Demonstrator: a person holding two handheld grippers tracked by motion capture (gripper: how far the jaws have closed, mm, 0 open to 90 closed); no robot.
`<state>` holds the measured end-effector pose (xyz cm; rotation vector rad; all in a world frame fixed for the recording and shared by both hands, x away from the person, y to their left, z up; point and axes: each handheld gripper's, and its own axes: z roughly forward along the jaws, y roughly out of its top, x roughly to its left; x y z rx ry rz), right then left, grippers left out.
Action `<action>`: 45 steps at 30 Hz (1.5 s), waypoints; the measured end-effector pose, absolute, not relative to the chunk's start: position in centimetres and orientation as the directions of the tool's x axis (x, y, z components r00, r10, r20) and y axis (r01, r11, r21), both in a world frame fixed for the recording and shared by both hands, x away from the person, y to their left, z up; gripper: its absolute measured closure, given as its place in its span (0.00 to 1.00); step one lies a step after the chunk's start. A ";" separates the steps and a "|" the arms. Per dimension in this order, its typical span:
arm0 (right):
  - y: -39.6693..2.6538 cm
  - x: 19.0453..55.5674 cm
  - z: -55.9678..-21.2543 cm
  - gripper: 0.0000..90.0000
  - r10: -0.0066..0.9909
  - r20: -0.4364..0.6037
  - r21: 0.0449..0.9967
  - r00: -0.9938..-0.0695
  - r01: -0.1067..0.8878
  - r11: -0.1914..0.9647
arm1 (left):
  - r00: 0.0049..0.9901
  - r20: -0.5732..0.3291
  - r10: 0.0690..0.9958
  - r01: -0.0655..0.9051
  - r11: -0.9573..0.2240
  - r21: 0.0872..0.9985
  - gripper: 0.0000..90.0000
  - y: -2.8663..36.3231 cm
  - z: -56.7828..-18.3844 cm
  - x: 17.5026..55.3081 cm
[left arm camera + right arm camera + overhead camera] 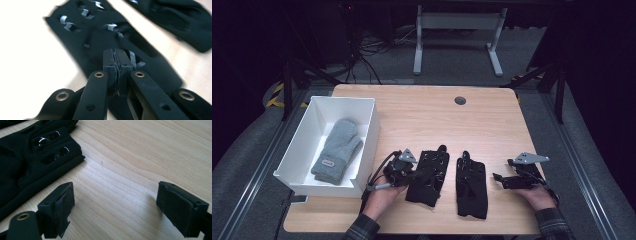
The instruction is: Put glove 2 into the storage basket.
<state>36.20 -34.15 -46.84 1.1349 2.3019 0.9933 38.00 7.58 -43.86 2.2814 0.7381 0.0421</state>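
Note:
Two black gloves lie side by side near the table's front edge. My left gripper (416, 174) is at the left side of the left black glove (431, 181), its jaws pressed together with the fabric bunched at their tips. In the left gripper view the shut left gripper (116, 53) sits on that left black glove (82, 30), and the right black glove (180, 20) lies beyond. My right gripper (499, 178) rests open just right of the right black glove (471, 186). In the right gripper view the right gripper (115, 195) holds nothing over bare wood, with the right black glove (37, 157) at the left.
A white box (373, 131) stands at the table's left edge with a grey mitten (337, 150) inside. The wooden table (437, 120) has a round cable hole (460, 100) near its far edge. Desk legs and cables stand on the floor beyond.

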 end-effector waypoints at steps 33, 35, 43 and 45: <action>-30.7 32.7 -45.6 1.00 0.594 0.085 0.688 -0.800 0.478 0.546 | 0.774 -0.239 0.587 0.585 -0.516 0.626 0.96 7.6 -45.9 40.5; -30.4 32.7 -45.6 1.00 0.588 0.081 0.688 -0.805 0.472 0.551 | 0.770 -0.253 0.586 0.592 -0.507 0.627 0.96 7.5 -45.9 40.5; -30.1 33.2 -45.6 1.00 0.578 0.102 0.695 -0.810 0.473 0.541 | 0.761 -0.269 0.591 0.596 -0.472 0.649 0.97 7.5 -45.4 40.6; -29.7 33.3 -45.6 1.00 0.570 0.099 0.693 -0.815 0.468 0.549 | 0.758 -0.273 0.592 0.597 -0.462 0.656 0.97 7.6 -45.4 40.7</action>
